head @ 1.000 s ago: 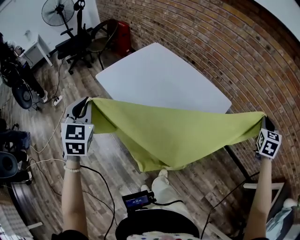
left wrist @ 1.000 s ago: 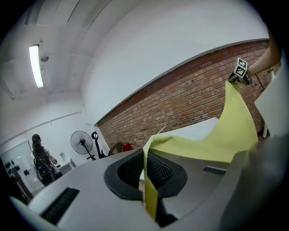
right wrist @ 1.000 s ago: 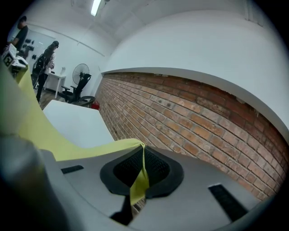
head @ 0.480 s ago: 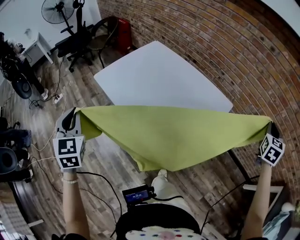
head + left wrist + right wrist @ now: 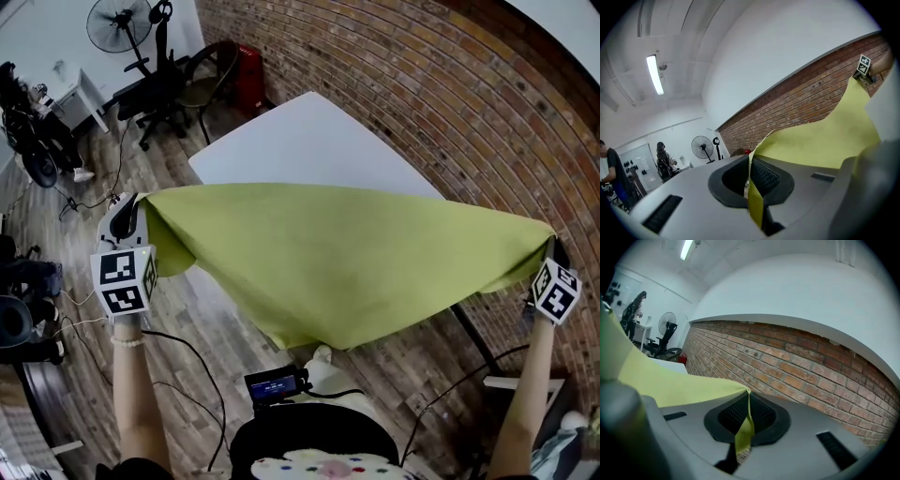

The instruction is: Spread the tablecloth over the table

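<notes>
The tablecloth [image 5: 347,253], a plain yellow-green sheet, hangs in the air between the two hands, in front of the white counter [image 5: 300,141] and not yet lying on it. The left hand-held gripper [image 5: 139,204] is clenched on one corner; its own view shows a thin fold of the fabric pinched between the ribbed pads. The right hand-held gripper [image 5: 551,246], close to the brick wall [image 5: 422,84], is clamped on the opposite corner in the same way, with a short tail of cloth poking out below its pads. The arms are held wide apart, which pulls the edge between the two corners nearly straight, while the rest of the sheet sags back toward the person above the wooden floor [image 5: 216,309]. Gripping by two corners seems meant to keep the sheet open and flat rather than bunched, and holding it high should let it clear the counter's near edge. From the head view the stretched edge hides the near part of the counter, though whether it is already above that part cannot be told. The likely next step is to carry the cloth forward and lower it. The counter stands at an angle to the person, so the sheet may need squaring, and such narrow pinches could slip under a sharp tug.
</notes>
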`<state>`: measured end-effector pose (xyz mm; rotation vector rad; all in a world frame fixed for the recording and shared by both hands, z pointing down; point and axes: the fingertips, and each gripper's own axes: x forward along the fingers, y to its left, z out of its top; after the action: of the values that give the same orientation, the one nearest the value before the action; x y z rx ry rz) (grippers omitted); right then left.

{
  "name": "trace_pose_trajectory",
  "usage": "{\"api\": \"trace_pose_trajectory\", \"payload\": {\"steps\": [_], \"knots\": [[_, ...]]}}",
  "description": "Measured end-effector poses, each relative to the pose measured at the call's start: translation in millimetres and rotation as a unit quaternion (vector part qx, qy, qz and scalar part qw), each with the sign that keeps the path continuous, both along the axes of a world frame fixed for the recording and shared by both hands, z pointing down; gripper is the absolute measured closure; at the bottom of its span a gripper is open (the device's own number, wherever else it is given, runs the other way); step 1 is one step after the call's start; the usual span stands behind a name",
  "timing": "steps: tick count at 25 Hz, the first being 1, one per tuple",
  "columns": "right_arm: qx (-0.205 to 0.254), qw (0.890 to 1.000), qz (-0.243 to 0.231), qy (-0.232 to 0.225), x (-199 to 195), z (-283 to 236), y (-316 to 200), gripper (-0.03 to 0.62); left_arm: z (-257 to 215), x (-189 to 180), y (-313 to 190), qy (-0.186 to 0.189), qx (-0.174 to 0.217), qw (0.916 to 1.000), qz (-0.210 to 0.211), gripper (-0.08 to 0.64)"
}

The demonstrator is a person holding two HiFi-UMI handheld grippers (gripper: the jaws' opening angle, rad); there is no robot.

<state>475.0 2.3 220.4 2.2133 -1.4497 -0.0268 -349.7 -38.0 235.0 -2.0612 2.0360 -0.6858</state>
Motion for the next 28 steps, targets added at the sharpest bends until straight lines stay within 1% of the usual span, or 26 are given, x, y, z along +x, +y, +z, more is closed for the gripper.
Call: {"api": "trace_pose_trajectory", "payload": {"steps": [3,7,13,18,24,28], "knots": [[-0.003,1.000,-0.013,0.005,2.7,-6.0,-18.9,0.558,-6.2,-1.5,-18.7,-0.011,0.002,0.9999,-0.001,0.546],[-0.017,0.999,-0.035,0.011,6.6,-5.9,-51.5,0.558,-9.9,2.0,-48.3,-0.045,-0.008,0.9989,0.000,0.546],[-0.039,0.997,-0.073,0.007,0.0,5.1,-108.0,0.558,-14.8,7.9,-97.4,-0.065,-0.019,0.9977,0.001,0.545],[-0.051,0.994,-0.097,-0.002,-1.9,15.2,-149.7,0.558,-12.4,11.0,-125.7,-0.068,-0.038,0.9968,-0.014,0.545],[-0.053,0.993,-0.109,-0.002,-0.9,17.2,-191.9,0.558,-22.6,7.8,-157.3,-0.058,-0.033,0.9971,-0.036,0.546],[-0.062,0.992,-0.109,0.005,1.7,21.1,-212.6,0.558,-21.6,0.8,-176.1,-0.061,-0.041,0.9961,-0.049,0.545]]}}
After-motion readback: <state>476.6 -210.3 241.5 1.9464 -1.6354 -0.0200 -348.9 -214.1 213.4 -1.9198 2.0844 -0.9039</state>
